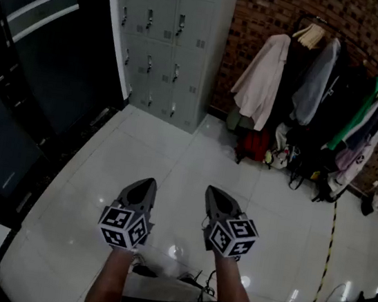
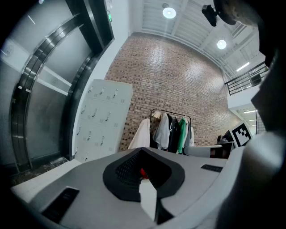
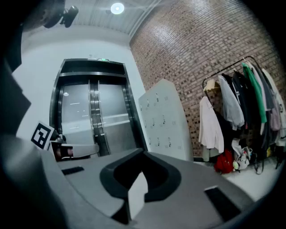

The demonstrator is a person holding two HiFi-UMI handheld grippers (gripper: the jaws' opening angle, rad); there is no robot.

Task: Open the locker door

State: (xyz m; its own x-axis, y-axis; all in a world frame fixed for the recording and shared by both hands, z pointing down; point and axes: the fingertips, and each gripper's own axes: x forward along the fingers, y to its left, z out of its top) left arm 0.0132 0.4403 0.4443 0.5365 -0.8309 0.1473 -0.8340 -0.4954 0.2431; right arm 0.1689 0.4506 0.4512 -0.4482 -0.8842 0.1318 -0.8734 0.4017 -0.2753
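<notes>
Both claws were pressed together with nothing between them. The left claw (image 1: pixel 143 188) and the right claw (image 1: pixel 218 198) were held side by side, nearly level, over the white tiled floor (image 1: pixel 194 161). This looked like a carrying posture for the approach, since no handle was in reach.

The bank of grey lockers (image 1: pixel 167 46) stood well apart from them at the floor's far edge, between the dark lift doors (image 1: pixel 40 70) and the brick wall (image 1: pixel 278 13). Every locker door looked closed, so opening had not yet begun. A loaded clothes rack (image 1: pixel 329 97) stood along the brick wall, clear of the likely path.

No brand or label could be read. The cubes bore only square markers, and a small green sign (image 3: pixel 103 59) above the lift was too small to read.
</notes>
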